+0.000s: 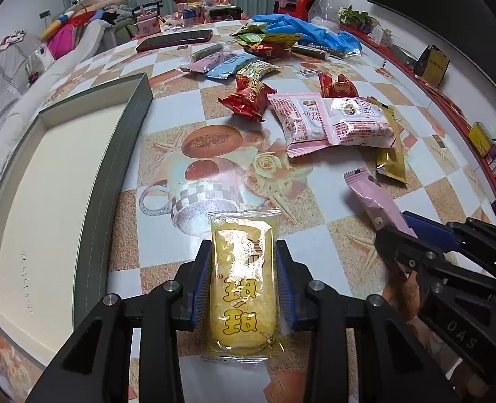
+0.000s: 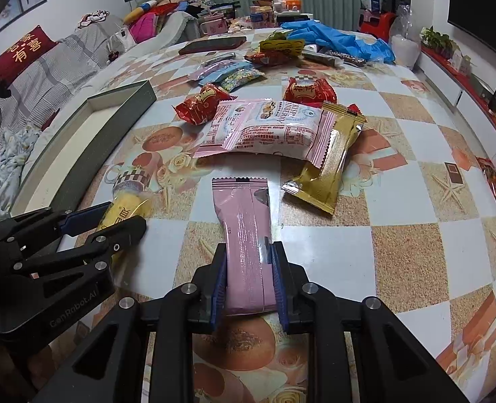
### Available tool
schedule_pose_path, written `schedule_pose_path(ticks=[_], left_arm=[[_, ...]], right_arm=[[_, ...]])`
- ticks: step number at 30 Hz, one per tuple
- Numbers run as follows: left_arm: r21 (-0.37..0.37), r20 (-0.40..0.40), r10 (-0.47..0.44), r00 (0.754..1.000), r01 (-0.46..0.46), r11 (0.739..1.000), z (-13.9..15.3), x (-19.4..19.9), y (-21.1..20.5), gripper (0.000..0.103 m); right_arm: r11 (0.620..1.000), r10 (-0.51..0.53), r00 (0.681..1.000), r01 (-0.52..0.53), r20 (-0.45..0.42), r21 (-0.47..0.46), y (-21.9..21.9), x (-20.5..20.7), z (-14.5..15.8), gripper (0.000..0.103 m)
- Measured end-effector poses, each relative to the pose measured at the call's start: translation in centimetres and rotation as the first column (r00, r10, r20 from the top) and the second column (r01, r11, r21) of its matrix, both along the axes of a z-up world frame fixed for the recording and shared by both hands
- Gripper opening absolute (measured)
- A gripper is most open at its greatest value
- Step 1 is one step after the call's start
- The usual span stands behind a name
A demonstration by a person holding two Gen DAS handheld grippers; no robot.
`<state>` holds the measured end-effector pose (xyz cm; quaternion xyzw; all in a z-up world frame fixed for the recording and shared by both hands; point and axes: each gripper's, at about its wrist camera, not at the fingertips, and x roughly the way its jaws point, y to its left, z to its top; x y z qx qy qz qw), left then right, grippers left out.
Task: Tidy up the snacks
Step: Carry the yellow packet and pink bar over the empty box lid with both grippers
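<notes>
From the left wrist, the left gripper (image 1: 243, 282) pinches the yellow snack pack (image 1: 241, 285) by its long sides above the table (image 1: 348, 235), with the open tray (image 1: 63, 168) just left; the slick, soft wrapper could slide from the jaws in transit. From the right wrist, the right gripper (image 2: 248, 282) clamps the pink bar (image 2: 246, 245) only at its near end, so the far end may droop and catch the tray wall.

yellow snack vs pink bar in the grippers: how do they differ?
Colour: the yellow snack has a clear wrapper with red print; the pink bar is opaque and plain.
Width: the yellow snack is broader than the pink bar.
Holder: left gripper has the yellow snack, right gripper the pink bar.
Shared: both clamped lengthwise.
</notes>
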<state>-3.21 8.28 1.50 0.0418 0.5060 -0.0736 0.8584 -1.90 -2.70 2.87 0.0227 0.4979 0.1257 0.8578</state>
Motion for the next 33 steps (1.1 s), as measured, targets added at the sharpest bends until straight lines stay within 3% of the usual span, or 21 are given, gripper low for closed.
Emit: schedule_pose_path(ticks=[10, 21, 33], left_arm=[[-0.013, -0.007, 0.003, 1.0, -0.003, 1.0, 0.0, -0.7, 0.0, 0.039], [-0.128, -0.026, 0.002, 1.0, -0.005, 0.992, 0.5, -4.2, 2.1, 0.038], [-0.092, 0.043, -0.005, 0.999, 0.009, 0.996, 2.6, -5.7, 2.3, 0.038]], right_arm=[[1.0, 0.004, 0.999, -0.004, -0.04, -0.013, 0.5, -0.1, 0.1, 0.026], [0.988, -0.028, 0.997, 0.038, -0.073, 0.148, -0.1, -1.8, 0.3, 0.026], [0.988, -0.004, 0.999, 0.011, -0.046, 0.151, 0.6, -3.3, 1.7, 0.026]])
